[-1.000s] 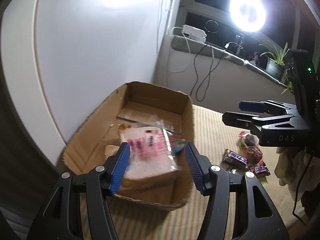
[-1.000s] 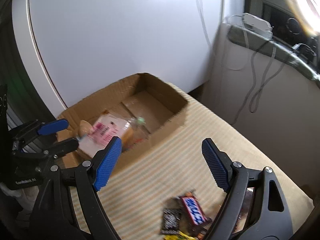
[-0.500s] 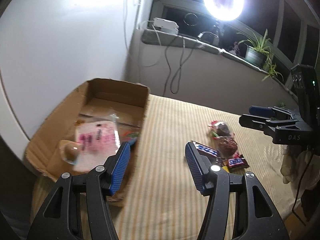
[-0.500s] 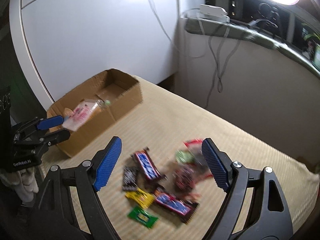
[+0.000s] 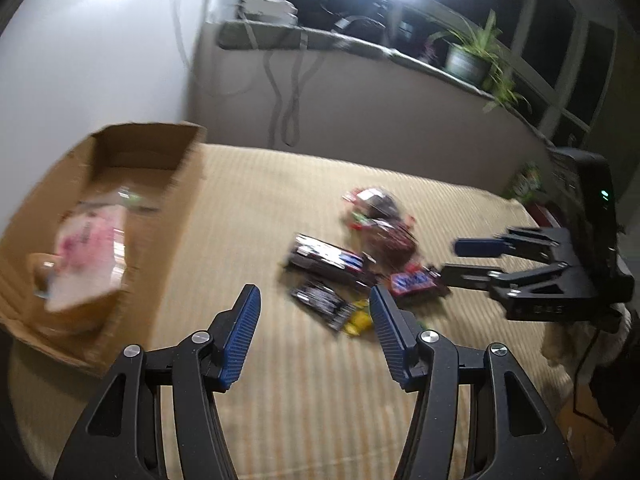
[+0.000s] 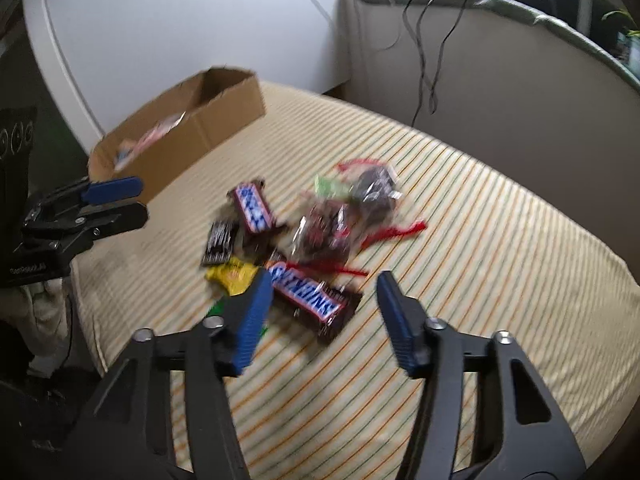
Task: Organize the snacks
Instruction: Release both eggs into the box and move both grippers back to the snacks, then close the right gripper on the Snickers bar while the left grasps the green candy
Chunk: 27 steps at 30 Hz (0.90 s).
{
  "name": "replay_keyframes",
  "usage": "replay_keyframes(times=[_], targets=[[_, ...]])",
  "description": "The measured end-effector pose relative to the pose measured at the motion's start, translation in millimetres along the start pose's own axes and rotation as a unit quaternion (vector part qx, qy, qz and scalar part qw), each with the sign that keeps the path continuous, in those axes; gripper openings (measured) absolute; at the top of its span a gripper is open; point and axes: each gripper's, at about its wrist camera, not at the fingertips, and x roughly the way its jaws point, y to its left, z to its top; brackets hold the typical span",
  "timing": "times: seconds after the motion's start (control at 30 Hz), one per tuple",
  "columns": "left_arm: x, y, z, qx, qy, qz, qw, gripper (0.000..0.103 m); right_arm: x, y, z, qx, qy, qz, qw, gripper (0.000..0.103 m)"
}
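Your right tongs (image 6: 320,300) are closing, nothing gripped yet, above the Snickers bar (image 6: 312,300); left tongs (image 5: 314,332) released. Risk: pinching the neighbouring yellow packet (image 6: 232,276) too.

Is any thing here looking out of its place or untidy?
Yes. The snacks lie in a loose, overlapping heap on the striped cloth, outside the cardboard box, which already holds some packets. Nothing looks spilled or damaged.

Motion blur smears the cardboard box (image 5: 100,216) contents in left wrist view, pink-labelled clear packet (image 5: 86,252) unreadable, box's near left corner cut off by frame edge; in right wrist view a green wrapper (image 6: 218,308) sits mostly hidden behind right gripper's left finger (image 6: 250,320).
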Motion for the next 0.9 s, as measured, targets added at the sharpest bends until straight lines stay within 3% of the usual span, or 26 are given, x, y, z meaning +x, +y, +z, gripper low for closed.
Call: replay_keyframes(times=[0.3,0.9], targets=[[26,-33,-13,0.023,0.066,-0.064,0.9955,0.051,18,7,0,-0.044,0.019,0.026,0.999,0.048],[64,-53,-1,0.076,0.107,-0.082,0.9880,0.050,55,6,16,-0.061,0.064,0.087,0.992,0.048]])
